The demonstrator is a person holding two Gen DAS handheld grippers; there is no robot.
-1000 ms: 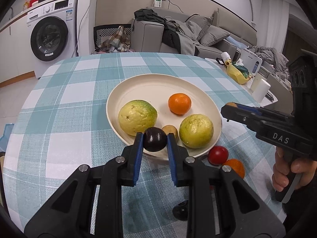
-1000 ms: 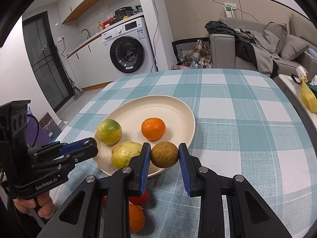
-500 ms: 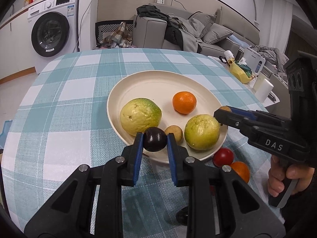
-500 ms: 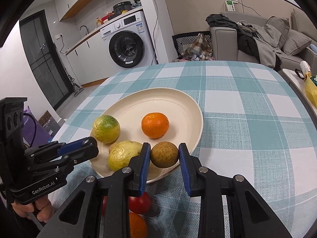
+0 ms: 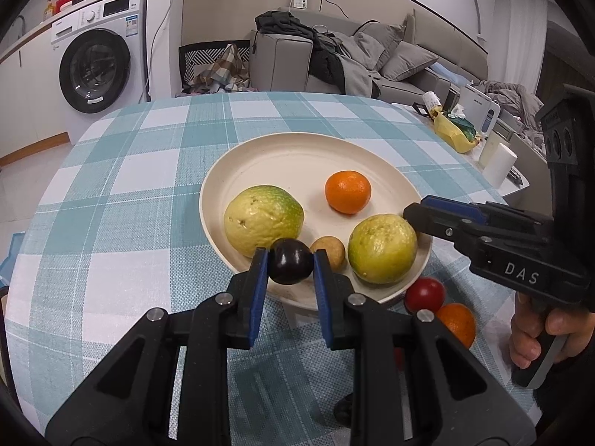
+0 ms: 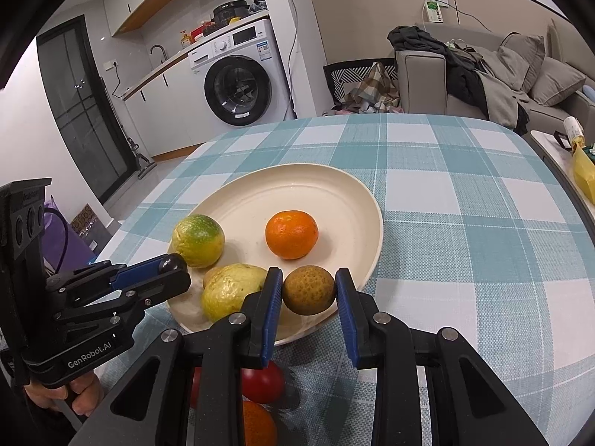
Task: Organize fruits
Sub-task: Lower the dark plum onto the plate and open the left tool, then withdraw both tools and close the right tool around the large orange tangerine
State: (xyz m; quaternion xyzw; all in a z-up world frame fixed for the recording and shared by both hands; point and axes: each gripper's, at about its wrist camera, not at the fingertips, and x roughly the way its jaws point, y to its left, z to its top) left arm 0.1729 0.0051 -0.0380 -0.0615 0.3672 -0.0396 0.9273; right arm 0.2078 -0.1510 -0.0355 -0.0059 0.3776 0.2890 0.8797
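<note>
Left gripper (image 5: pixel 290 265) pinching small dark purple round fruit (image 5: pixel 290 266) over near rim of cream round plate (image 5: pixel 297 148). Right gripper (image 6: pixel 308 290) pinching brownish speckled round fruit (image 6: pixel 309 290) — also above rim. Both light, smooth, likely bruise-prone — grip across widest part, gently.

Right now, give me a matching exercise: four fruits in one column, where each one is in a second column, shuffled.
Fruits:
1. dark plum
2. brown speckled fruit
3. orange tangerine
4. red fruit

Places:
A. on the tablecloth beside the plate
B. between the left gripper fingers
C. lying free on the plate
D. between the right gripper fingers

Pairs: 1-B, 2-D, 3-C, 4-A
</note>
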